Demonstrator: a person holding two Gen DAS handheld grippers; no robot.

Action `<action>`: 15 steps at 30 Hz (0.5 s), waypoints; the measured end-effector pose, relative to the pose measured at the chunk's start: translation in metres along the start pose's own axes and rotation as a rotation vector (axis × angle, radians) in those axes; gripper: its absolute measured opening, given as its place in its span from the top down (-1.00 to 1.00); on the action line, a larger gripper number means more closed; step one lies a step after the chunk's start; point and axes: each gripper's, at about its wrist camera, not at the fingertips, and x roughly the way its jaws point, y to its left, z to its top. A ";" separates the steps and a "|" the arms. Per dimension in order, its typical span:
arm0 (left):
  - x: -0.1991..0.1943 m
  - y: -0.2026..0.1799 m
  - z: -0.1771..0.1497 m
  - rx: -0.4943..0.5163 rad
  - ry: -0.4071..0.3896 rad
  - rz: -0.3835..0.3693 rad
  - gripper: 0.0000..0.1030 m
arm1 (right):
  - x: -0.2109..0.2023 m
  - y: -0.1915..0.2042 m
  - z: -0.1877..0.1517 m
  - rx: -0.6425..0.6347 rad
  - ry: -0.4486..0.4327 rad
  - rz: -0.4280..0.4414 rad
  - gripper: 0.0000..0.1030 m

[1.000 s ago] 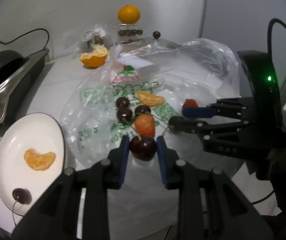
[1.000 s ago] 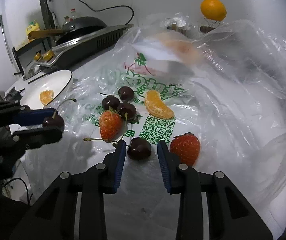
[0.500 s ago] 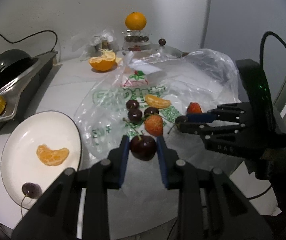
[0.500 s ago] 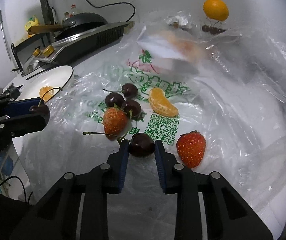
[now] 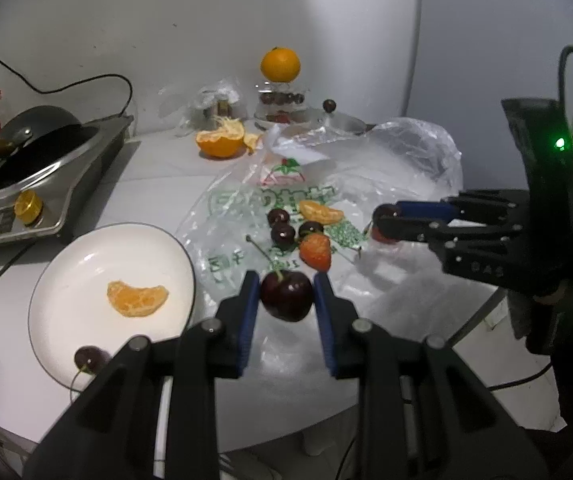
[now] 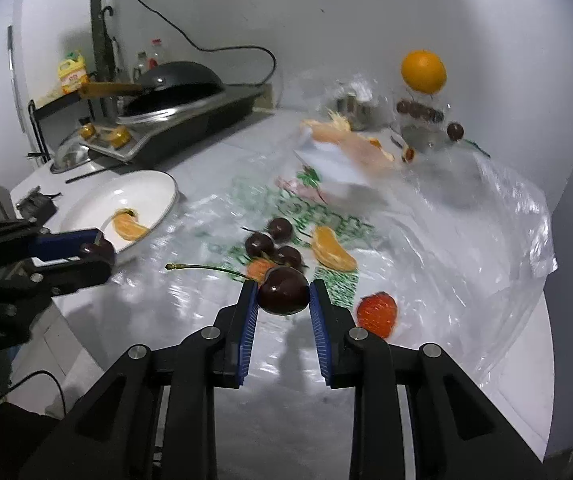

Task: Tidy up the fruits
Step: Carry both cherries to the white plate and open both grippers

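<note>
Cherries are in transit, one in each tool: the left gripper point(image 5: 286, 294) has its blue pads pinching a dark cherry point(image 5: 286, 295) at lower centre of the left wrist view, clear of the table; the right gripper point(image 6: 282, 292) likewise clamps a second cherry point(image 6: 283, 290) with a long stem trailing toward the left of its own view, the fruit lifted off the plastic bag point(image 5: 402, 168); the step in hand looks like carrying picked fruit from bag to the white plate point(image 5: 66, 264), which sits at lower left of the left view and already holds an orange segment point(image 5: 137, 298) and one cherry near its lower rim; the next move probably calls for swinging each cherry over the plate in turn, lowering close to the dish and spreading the jaws gently so round fruit does not roll off; three cherries, two strawberries and another orange segment lie loose on the bag at mid-frame; as for writing, the bag carries green printed characters and a QR code, too blurred to read; the right tool's body shows embossed letters resembling "DAS" at right of the left view.
</note>
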 end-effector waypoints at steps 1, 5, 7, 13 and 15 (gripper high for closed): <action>-0.001 0.001 -0.001 -0.003 -0.002 0.001 0.45 | -0.003 0.004 0.001 -0.006 -0.006 0.004 0.46; -0.011 0.009 -0.005 -0.017 -0.015 0.009 0.45 | -0.009 0.022 0.005 -0.021 -0.021 0.023 0.46; -0.016 0.015 -0.008 -0.025 -0.023 0.017 0.45 | -0.010 0.031 0.007 -0.029 -0.025 0.034 0.46; -0.031 0.036 -0.016 -0.049 -0.043 0.048 0.45 | -0.008 0.058 0.015 -0.057 -0.028 0.067 0.46; -0.035 0.046 -0.020 -0.060 -0.048 0.061 0.45 | -0.005 0.067 0.018 -0.065 -0.025 0.078 0.46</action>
